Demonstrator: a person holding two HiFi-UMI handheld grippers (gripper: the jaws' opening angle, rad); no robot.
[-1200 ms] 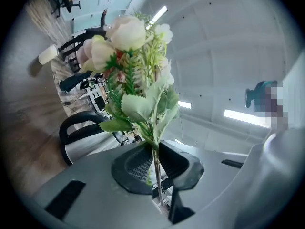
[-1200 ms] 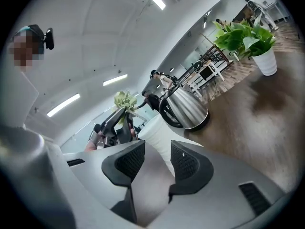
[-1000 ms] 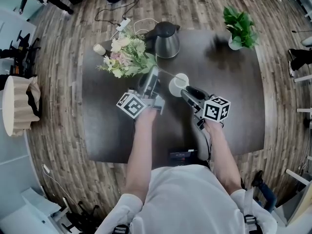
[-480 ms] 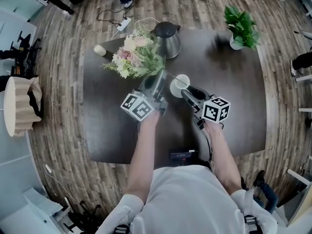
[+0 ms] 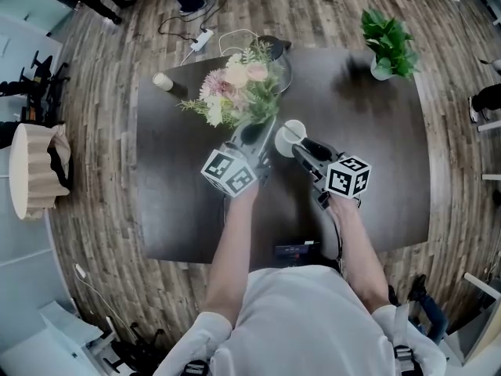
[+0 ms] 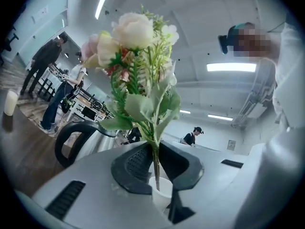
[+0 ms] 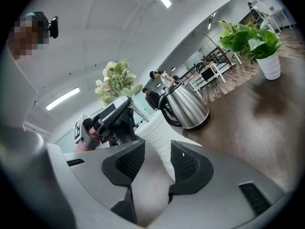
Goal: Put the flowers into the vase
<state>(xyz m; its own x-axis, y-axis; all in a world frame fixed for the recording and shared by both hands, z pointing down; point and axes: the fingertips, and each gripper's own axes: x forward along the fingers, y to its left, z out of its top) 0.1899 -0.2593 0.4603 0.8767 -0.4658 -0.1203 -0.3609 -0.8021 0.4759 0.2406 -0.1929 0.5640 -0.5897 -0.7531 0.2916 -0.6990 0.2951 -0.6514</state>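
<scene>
My left hand-held gripper (image 6: 155, 160) is pinched tight on the stems of the flowers (image 6: 138, 56), low down, so the whole bouquet stands above its jaws. My right hand-held gripper (image 7: 157, 149) is closed part-way around the ribbed body of the white vase (image 7: 155, 130), which leans between its pads. The vase mouth sits just past the right jaws and directly below the left ones, and the stem's end looks to be at the rim or barely inside it.

The main risk, as I judge it, is the weight up top. The blooms are wide and heavy and the vase is slim, so if I let go of the stems while they are only shallowly in, the bouquet could lever the vase over. A stem end that catches on the rim could push the vase sideways in my right grip. A tilted vase could also rock when I set it flat on the counter (image 5: 376, 171).

Just beyond the flowers stands a steel kettle (image 7: 186, 106), close enough that leaves may brush it. A potted plant (image 5: 387, 41) is far out past the right hand-held gripper. A small candle (image 5: 163, 81) lies off the left one's outer side. Neither is in the way.
</scene>
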